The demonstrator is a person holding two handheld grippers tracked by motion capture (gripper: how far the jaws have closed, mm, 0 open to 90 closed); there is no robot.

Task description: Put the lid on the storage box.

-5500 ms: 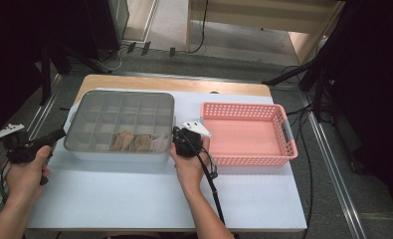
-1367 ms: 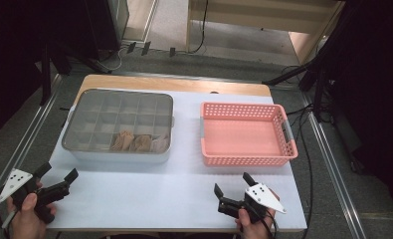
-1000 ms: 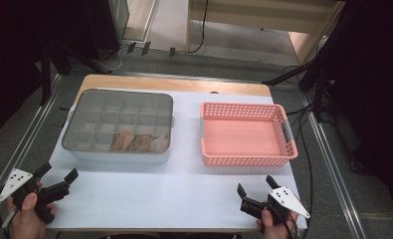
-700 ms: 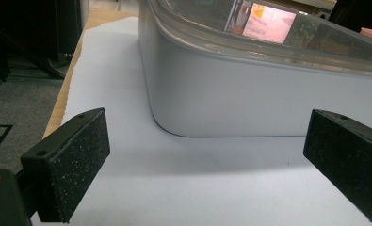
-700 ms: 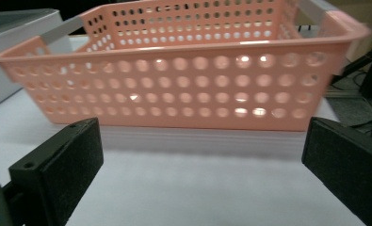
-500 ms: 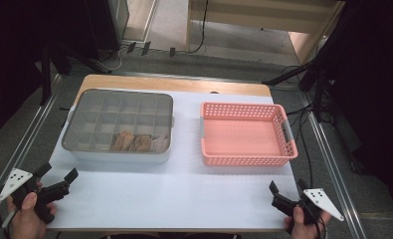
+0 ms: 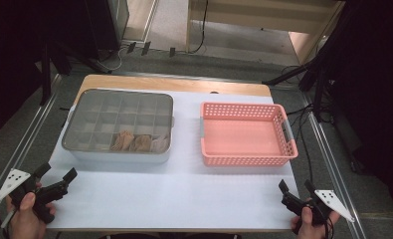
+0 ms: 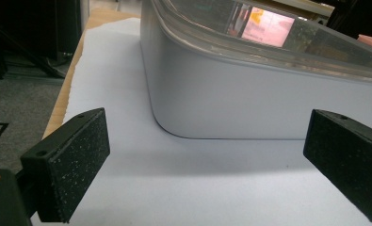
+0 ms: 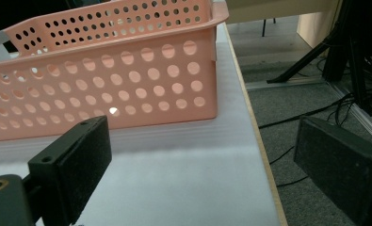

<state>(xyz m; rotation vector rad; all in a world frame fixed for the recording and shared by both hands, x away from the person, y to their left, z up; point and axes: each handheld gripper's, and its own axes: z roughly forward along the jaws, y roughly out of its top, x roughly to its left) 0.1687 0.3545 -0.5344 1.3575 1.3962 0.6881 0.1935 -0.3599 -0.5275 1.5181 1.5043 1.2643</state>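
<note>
Both pairs of jaws stand wide apart and hold nothing. The left gripper point(image 7: 54, 180) rests at the near left corner of the table point(image 7: 184, 199), its pads framing the rounded corner of the grey compartment box point(image 8: 230, 94), near but not touching. The right gripper point(image 7: 297, 189) sits at the near right corner, one jaw out past the table edge, facing the pink perforated basket point(image 9: 108, 89). The box, under its clear lid point(image 7: 119, 117), holds a few brownish pieces point(image 7: 137, 143) in its front cells; the basket beside it is empty, probably set there to receive them.
</note>
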